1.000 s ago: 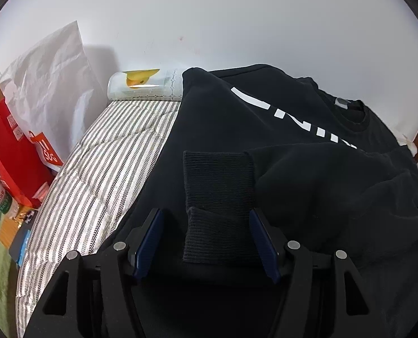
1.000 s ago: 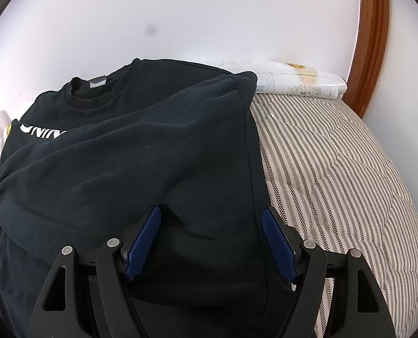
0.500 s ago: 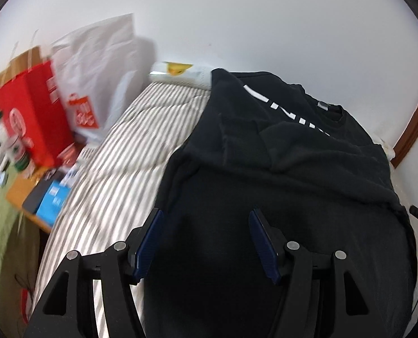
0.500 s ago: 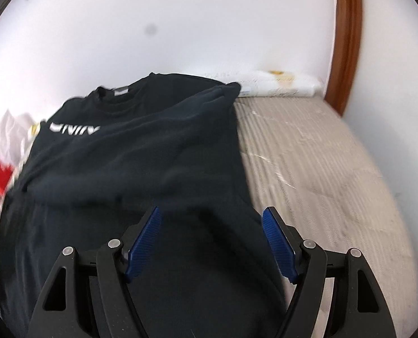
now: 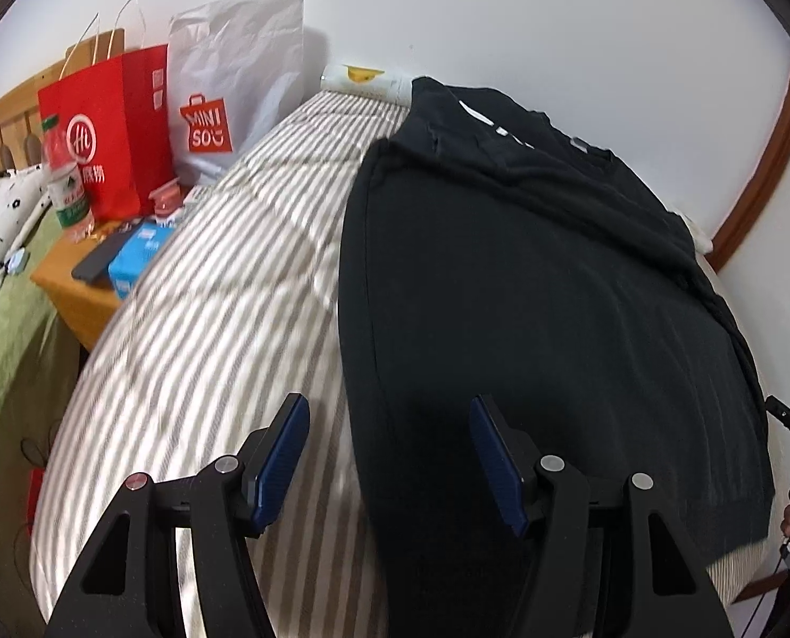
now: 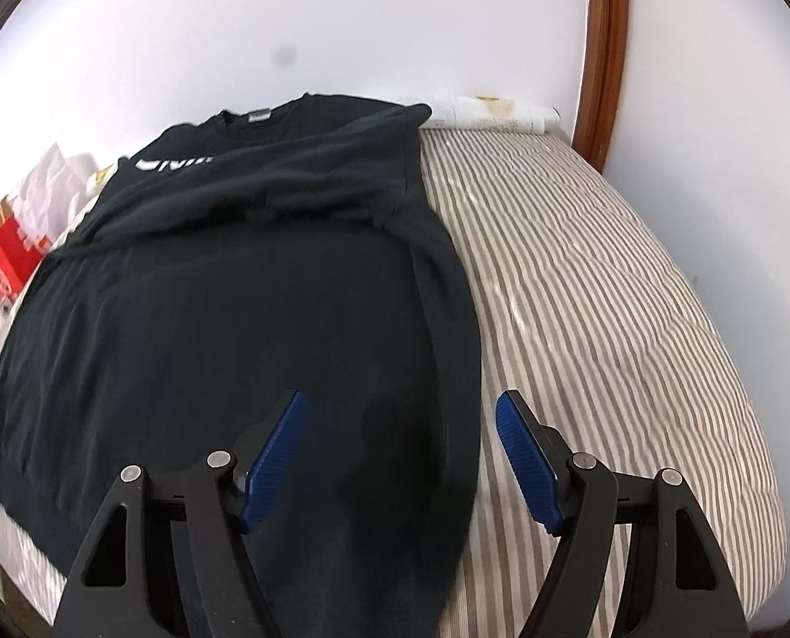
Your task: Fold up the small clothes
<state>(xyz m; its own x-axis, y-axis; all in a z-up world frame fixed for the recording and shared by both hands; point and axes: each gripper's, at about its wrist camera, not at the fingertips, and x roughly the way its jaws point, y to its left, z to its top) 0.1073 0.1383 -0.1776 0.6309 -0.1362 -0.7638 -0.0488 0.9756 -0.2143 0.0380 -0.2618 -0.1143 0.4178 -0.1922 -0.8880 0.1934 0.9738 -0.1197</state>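
1. Sweatshirt (image 5: 527, 292) is lying flat on the striped bedcover (image 5: 208, 319), collar toward the wall, with both sleeves folded in across the chest; its hem is sitting nearest the grippers.
2. Left gripper (image 5: 389, 457) is hanging above the garment's left side edge with its jaws spread and nothing between them, so the cloth is resting unheld.
3. Right gripper (image 6: 400, 457) is hovering over the right side edge (image 6: 464, 372), jaws likewise spread and empty.
4. Risk is lying in the next grab: if each gripper is pinching only the top layer at the hem, the lower layer is likely staying behind and the fold is coming out crooked.
5. Bedcover is sitting directly under the dark fabric, so a deep pinch is probably catching the striped cover too and dragging it up with the hem.
6. Sleeves are only resting loosely on the chest; a fast lift of the hem is probably sliding them out of place.
7. Uneven heights between the two hands are likely skewing the fold line.
8. Bags (image 5: 144, 122) and bottle (image 5: 65, 181) are standing on the bedside table, well apart from the garment, so they are posing little trouble.
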